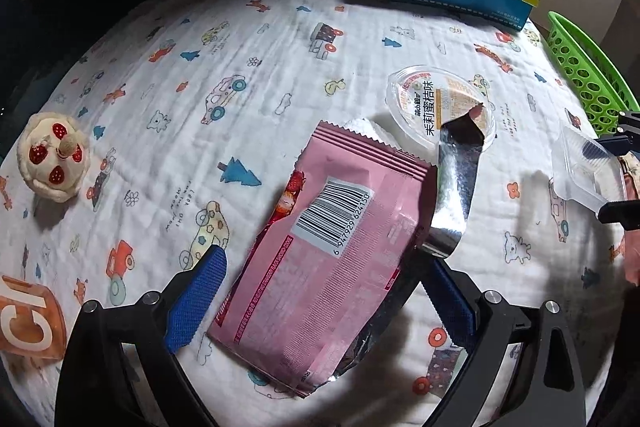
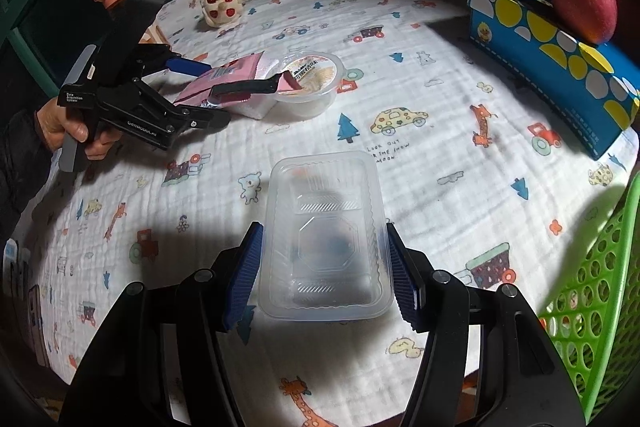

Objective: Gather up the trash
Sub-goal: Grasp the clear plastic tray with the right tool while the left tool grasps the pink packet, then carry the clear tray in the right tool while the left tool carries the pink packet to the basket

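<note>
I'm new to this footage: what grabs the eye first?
The pink snack wrapper lying between the open left tool on the cartoon-print cloth. Then the clear plastic tray clamped in the right tool, and the red apple atop the blue dotted box.

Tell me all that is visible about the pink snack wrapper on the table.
The pink snack wrapper is a flat, glossy foil-lined bag with a serrated top edge, a white barcode label and small printed text. Its lower end is torn open, showing the silver inside. It lies on the printed cloth, back side up, between the open pads of the left hand-held gripper, which do not press it. A white tissue peeks from under its top edge, and the jelly cup's peeled silver lid strip lies along its right side.
</note>
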Action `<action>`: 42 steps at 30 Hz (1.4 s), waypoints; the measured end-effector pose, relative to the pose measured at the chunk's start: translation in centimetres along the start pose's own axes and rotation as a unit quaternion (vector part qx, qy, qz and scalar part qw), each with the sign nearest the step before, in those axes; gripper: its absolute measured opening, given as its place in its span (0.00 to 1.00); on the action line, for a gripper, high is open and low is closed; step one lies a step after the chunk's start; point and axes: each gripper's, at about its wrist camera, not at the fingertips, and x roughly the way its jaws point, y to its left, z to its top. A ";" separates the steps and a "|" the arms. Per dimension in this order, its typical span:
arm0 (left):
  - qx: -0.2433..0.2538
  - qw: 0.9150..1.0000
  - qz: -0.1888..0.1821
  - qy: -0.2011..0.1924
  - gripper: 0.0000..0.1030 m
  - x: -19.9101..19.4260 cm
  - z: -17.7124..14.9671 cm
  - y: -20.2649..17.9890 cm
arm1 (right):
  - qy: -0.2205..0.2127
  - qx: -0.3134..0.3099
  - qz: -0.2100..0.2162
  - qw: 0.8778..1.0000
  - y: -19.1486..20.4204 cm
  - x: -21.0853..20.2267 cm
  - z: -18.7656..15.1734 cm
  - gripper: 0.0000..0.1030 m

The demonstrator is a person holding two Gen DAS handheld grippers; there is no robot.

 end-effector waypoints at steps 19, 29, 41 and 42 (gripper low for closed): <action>-0.083 0.996 0.025 -0.022 0.48 -3.8 -3.1 -1.0 | -0.029 0.027 -0.003 0.999 -1.4 -2.9 -1.5 0.58; -0.118 0.992 0.024 -0.046 0.45 -8.6 -3.8 -6.2 | -0.065 0.054 -0.017 0.996 -4.0 -6.9 -3.5 0.58; -0.091 0.991 -0.027 -0.091 0.44 -10.7 0.9 -16.0 | -0.099 0.107 -0.065 0.987 -10.5 -11.7 -7.0 0.58; -0.087 0.991 -0.032 -0.093 0.44 -10.6 1.5 -16.8 | -0.101 0.112 -0.070 0.986 -11.1 -12.0 -7.4 0.58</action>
